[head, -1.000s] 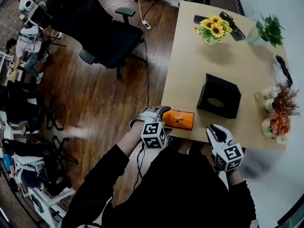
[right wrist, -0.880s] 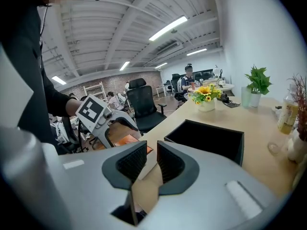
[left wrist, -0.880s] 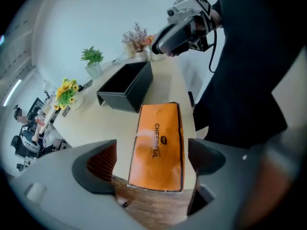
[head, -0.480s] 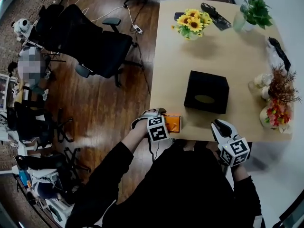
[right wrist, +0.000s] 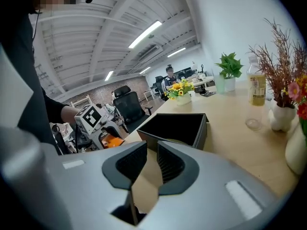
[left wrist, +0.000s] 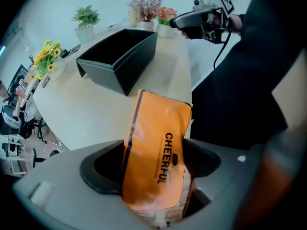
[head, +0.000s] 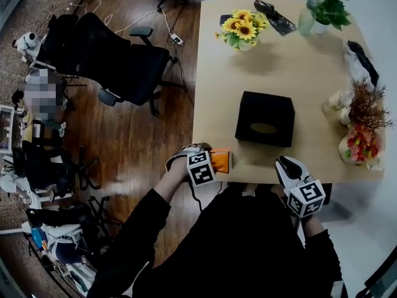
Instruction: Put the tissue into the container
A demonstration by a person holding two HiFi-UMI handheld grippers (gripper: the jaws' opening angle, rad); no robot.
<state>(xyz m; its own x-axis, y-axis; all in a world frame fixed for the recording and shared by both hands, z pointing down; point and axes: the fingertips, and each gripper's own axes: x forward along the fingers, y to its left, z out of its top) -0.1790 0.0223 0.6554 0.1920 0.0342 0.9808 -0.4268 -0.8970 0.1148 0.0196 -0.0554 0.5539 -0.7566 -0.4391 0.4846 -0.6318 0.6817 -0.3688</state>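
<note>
- The table (head: 279,73) carried the whole job, and you stood at its near edge. Your own body cut off that edge in the head view, so I could not tell how much room you had there
- The black box (head: 265,118) sat open-topped near the middle of the table, well apart from both of your tools. Its inside was dark, and no view showed plainly how deep it went
- Your left gripper (left wrist: 156,152) was at the near left corner of the table with its jaws closing on the orange tissue pack (left wrist: 158,123). The pack stood tilted between them, with both of its sides against the pads as far as I could see
- Your right gripper (right wrist: 152,150) hung off the near right edge, empty, with its jaws close together and only a thin gap between them
- By my reading you were at the pick-up step, and the pack was not yet anywhere near the box
- The next move called for a firm hold, a lift clear of the table edge, a carry forward and to the right over the open top, and only then a release
- The pack's lower end was hidden behind the jaws, so I could not tell whether it rested on the table or hung free
</note>
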